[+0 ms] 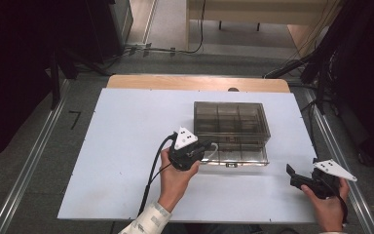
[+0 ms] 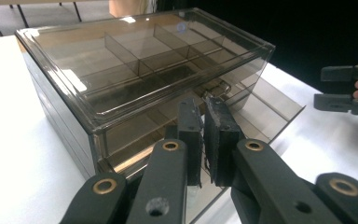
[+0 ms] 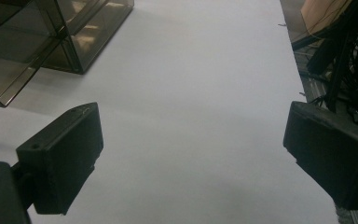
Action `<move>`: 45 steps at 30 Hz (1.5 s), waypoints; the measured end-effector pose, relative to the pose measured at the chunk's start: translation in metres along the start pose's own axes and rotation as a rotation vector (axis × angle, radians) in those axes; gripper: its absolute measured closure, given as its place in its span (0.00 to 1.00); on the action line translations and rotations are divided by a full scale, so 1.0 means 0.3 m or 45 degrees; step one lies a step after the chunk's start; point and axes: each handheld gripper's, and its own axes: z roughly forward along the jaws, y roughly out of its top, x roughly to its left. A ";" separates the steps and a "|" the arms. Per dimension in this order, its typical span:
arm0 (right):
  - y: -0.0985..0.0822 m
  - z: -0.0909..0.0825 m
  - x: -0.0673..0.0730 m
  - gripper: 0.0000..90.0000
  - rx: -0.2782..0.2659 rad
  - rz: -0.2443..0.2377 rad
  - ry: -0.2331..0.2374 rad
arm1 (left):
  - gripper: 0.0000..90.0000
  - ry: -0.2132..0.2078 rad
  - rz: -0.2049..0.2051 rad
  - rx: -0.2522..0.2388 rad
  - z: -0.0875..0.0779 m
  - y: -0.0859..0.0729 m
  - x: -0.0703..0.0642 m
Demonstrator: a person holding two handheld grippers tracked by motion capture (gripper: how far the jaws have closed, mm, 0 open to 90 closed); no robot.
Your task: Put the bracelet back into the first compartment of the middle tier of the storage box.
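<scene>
Drawer work, by the look of it: the left gripper [image 2: 201,140], jaws nearly shut with a thin gap, sits at the near-left front of the smoky clear plastic drawer box [image 1: 231,130], whose lower drawer [image 1: 233,157] juts toward the person. The right gripper [image 1: 302,179] waits wide open and empty over bare white tabletop [image 1: 121,146], well off to the right; whether the left jaws pinch the drawer's edge, I cannot tell.

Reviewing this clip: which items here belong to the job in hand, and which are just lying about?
In the job:
- smoky clear drawer box
- its pulled-out lower drawer
- left tongs, nearly shut at the drawer front
- right tongs, open, off to the side

Lying about:
- floor cables
- wooden furniture beyond
</scene>
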 end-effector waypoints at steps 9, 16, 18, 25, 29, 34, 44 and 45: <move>0.000 0.000 0.000 0.04 0.001 0.003 0.002 | 0.96 0.047 0.010 0.052 0.054 -0.022 0.014; -0.001 0.001 0.001 0.04 0.005 0.004 0.001 | 0.96 0.078 0.039 0.079 0.069 -0.034 0.015; 0.000 0.001 0.001 0.04 0.006 0.004 0.001 | 0.96 0.083 0.044 0.081 0.071 -0.035 0.014; -0.001 0.002 0.001 0.04 0.007 0.002 0.001 | 0.95 0.103 0.059 0.092 0.076 -0.040 0.014; -0.001 0.002 0.001 0.04 0.007 0.002 0.001 | 0.95 0.107 0.060 0.092 0.077 -0.040 0.010; -0.001 0.002 0.001 0.04 0.008 0.001 0.001 | 0.88 0.113 0.055 0.083 0.074 -0.044 0.008; -0.001 0.004 0.002 0.04 0.011 -0.004 0.002 | 0.60 0.144 0.035 0.057 0.049 -0.051 0.004; -0.001 0.003 0.002 0.04 0.011 -0.005 0.003 | 0.59 0.145 0.030 0.049 0.045 -0.052 0.004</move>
